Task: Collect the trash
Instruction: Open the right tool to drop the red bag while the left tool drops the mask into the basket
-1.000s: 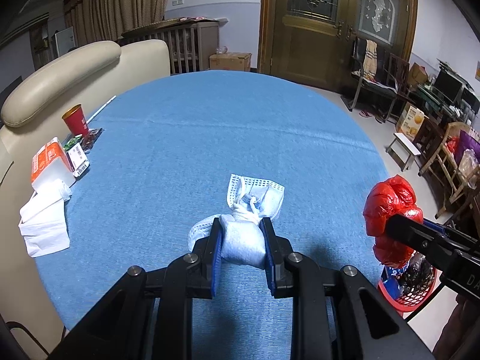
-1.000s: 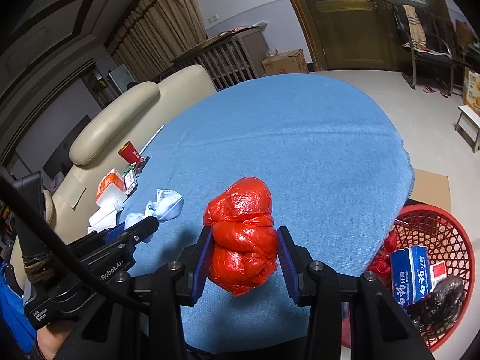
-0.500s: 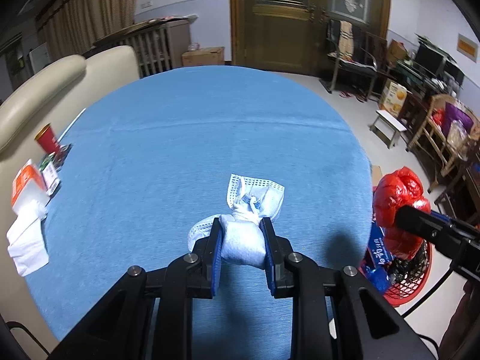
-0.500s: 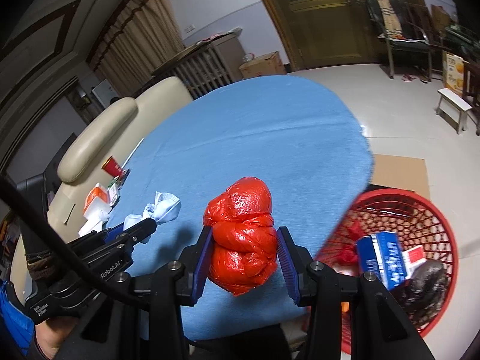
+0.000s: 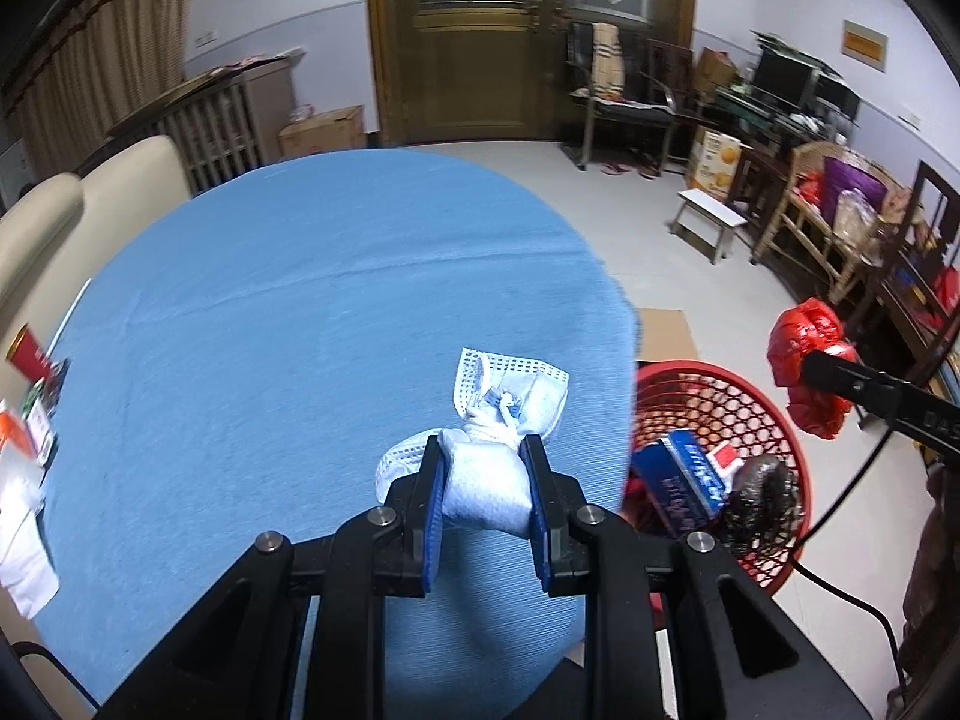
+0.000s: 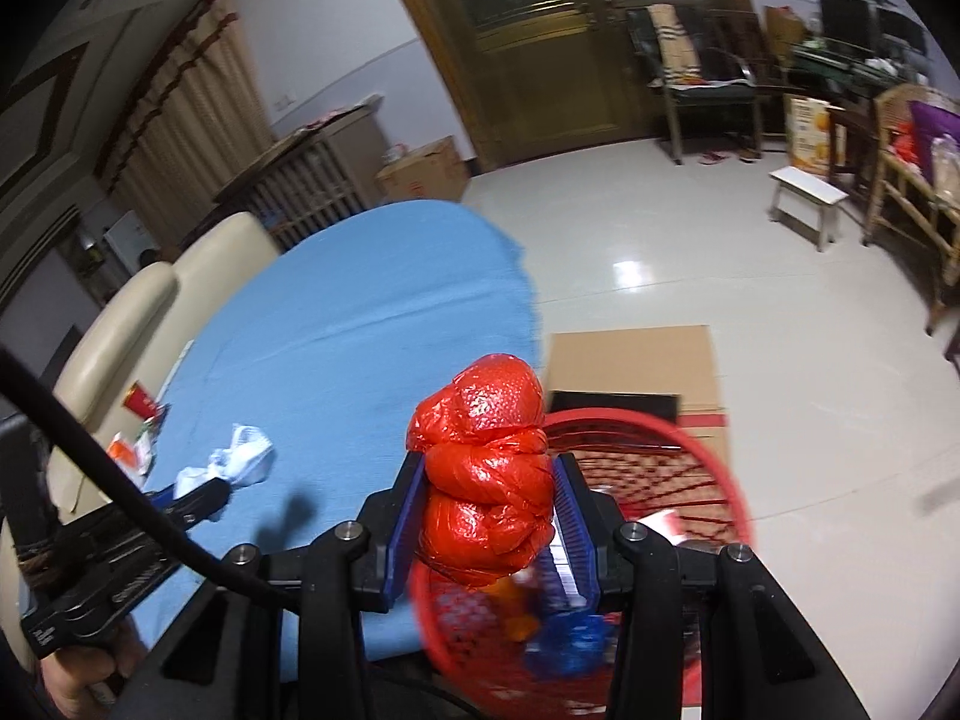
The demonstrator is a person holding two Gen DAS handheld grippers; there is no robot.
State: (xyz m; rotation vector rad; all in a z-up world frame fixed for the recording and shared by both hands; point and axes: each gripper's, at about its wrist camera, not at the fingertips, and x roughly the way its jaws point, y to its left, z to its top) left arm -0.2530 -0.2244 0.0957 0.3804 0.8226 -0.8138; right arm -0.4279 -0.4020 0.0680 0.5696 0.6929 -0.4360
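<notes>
Blue-clothed round desk below, pale tiled floor beyond. Nearest in the left wrist view: left tongs clamped on a wadded white and pale-blue face mask, held over the near right part of the desk, close to its edge. Just past that edge, down on the floor: red mesh basket, holding a blue and white box and a dark crumpled lump. Along the left desk edge, blurred: white tissue, an orange pack, a red cup.

Nearest in the right wrist view: right tongs clamped on a knotted red plastic bag, hanging over the basket's rim; from the left camera, bag well right of the desk and above the basket's far side. Behind the basket, flat cardboard on the floor. At lower left of that view, a hand gripping the left tool's handle, black cable crossing in front.

Farther off: cream sofa against the desk's left side, a small white stool, cluttered wooden chairs along the right wall, a cardboard carton by the radiator, a brown double door at the back.
</notes>
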